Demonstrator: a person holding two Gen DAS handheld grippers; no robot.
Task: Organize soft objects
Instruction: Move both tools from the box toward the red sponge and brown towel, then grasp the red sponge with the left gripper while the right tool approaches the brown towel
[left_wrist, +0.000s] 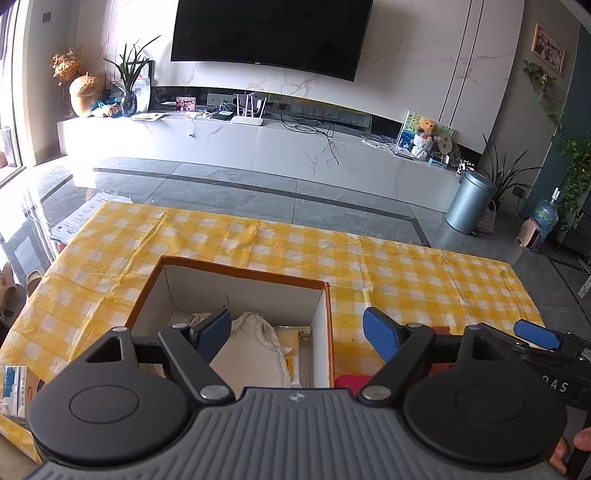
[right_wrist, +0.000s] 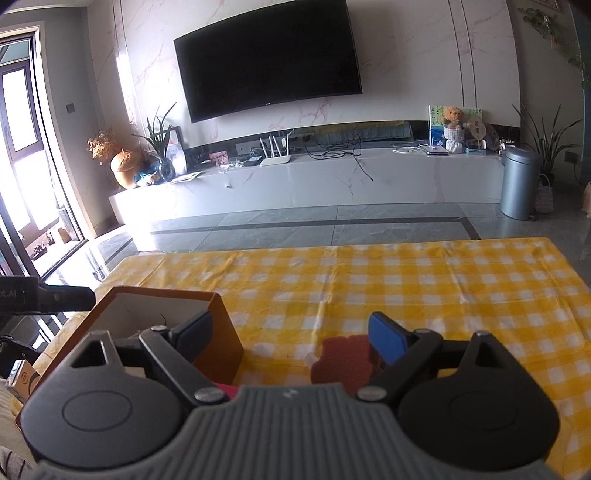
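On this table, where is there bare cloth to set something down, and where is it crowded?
The yellow checked cloth is bare beyond and right of the open box. It is crowded near the front: a reddish-brown sponge lies beside the box, and white cloth fills the box floor.

A box (left_wrist: 236, 288) is placed on the table (left_wrist: 424, 273), near its left end. Inside the box, a cloth (left_wrist: 258, 332) is laid on the bottom. To the right of the box, a sponge (right_wrist: 343, 360) is set on the table, close beside the box wall. Behind the table, across the floor, a long cabinet (left_wrist: 258, 144) is seen along the wall, and a television (left_wrist: 273, 33) is hung above it. A bin (left_wrist: 469, 205) is placed on the floor at the right end of the cabinet.
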